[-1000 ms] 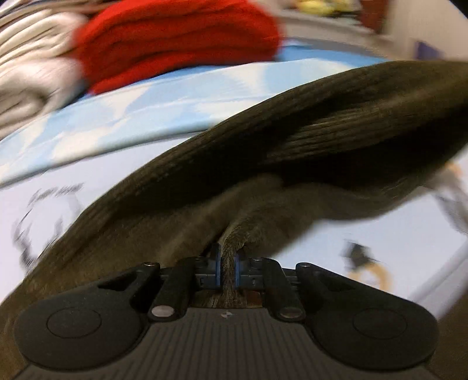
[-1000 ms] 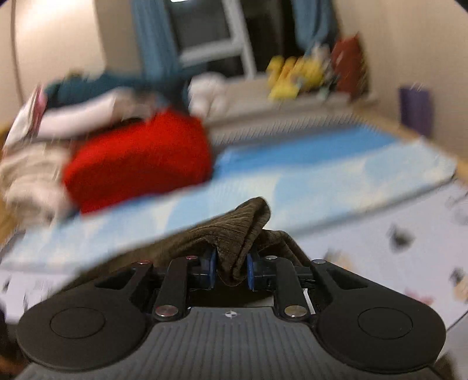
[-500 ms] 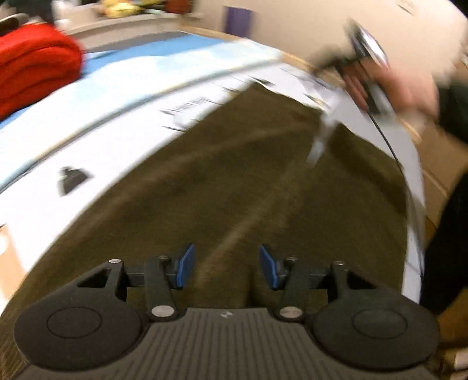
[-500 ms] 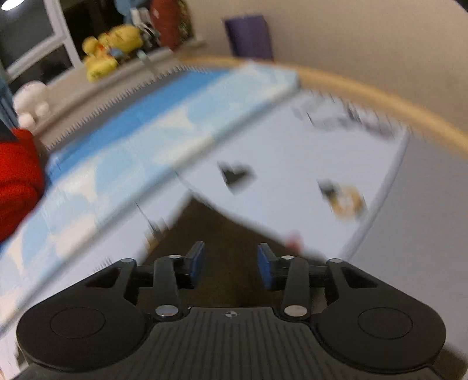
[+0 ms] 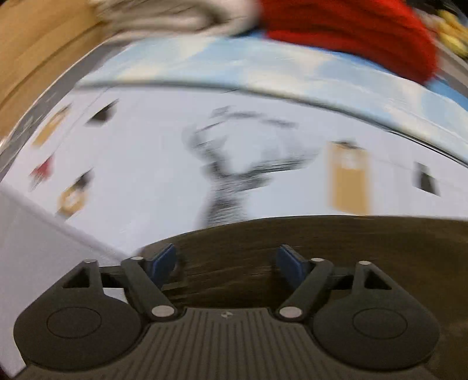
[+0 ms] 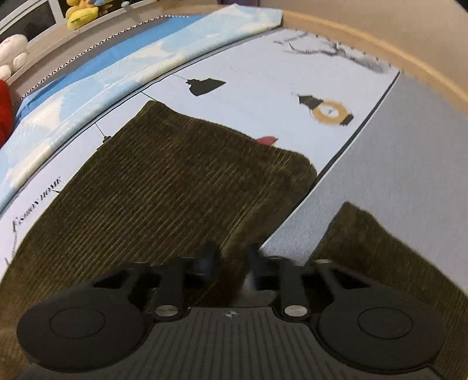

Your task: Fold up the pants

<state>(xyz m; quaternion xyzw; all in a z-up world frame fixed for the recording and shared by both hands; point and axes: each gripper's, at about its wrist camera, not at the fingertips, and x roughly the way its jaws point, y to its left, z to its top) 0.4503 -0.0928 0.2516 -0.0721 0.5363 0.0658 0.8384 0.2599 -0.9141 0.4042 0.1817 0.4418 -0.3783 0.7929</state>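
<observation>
The dark olive corduroy pants (image 6: 163, 187) lie flat and folded on the pale printed sheet (image 6: 263, 76); a second part of them (image 6: 380, 242) lies at the lower right over the grey sheet. My right gripper (image 6: 231, 260) has its jaws a little apart around the pants' right folded edge, with cloth between the blurred fingers. In the left wrist view the pants (image 5: 321, 248) fill the lower part. My left gripper (image 5: 228, 260) is wide open just above their edge, holding nothing.
A red folded garment (image 5: 351, 26) and a beige one (image 5: 175, 14) lie at the back on a blue patterned sheet (image 6: 117, 64). Plush toys (image 6: 82, 14) sit on a ledge. A wooden bed edge (image 6: 380, 49) curves at right.
One second ago both grippers were shut on the lifted pants. They have let go; the pants now lie flat. The left gripper has swung to the pants' edge; the right sits at the right fold.
</observation>
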